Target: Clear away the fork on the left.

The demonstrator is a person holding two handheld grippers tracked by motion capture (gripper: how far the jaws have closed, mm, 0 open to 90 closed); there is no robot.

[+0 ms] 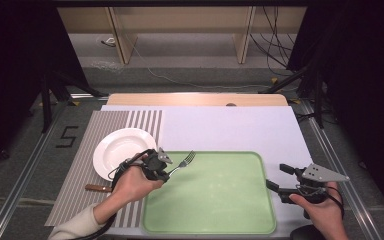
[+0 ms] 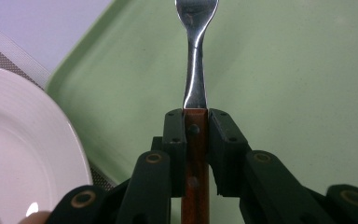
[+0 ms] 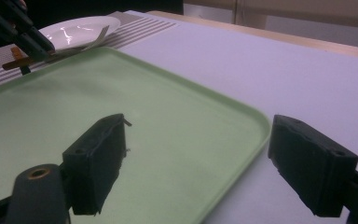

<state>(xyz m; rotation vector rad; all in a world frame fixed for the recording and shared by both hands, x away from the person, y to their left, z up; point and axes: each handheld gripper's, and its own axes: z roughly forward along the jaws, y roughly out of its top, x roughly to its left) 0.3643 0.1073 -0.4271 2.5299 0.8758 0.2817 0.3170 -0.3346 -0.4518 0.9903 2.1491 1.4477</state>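
Observation:
My left gripper (image 1: 164,172) is shut on the wooden handle of a fork (image 1: 182,163), held over the left edge of the green tray (image 1: 240,220). In the left gripper view the fork (image 2: 196,56) points straight ahead between the jaws, its tines cut off at the top. A white plate (image 1: 117,150) lies on the striped placemat (image 1: 80,165) just left of that gripper. My right gripper (image 1: 279,181) stands open at the tray's right edge; the right gripper view shows its jaws astride the tray rim (image 3: 242,149), nothing between them.
A wooden-handled knife (image 1: 97,188) lies on the placemat below the plate, partly hidden by the left hand. A pale lilac mat (image 1: 230,127) covers the table beyond the tray. The table's far wooden edge (image 1: 195,99) runs behind it.

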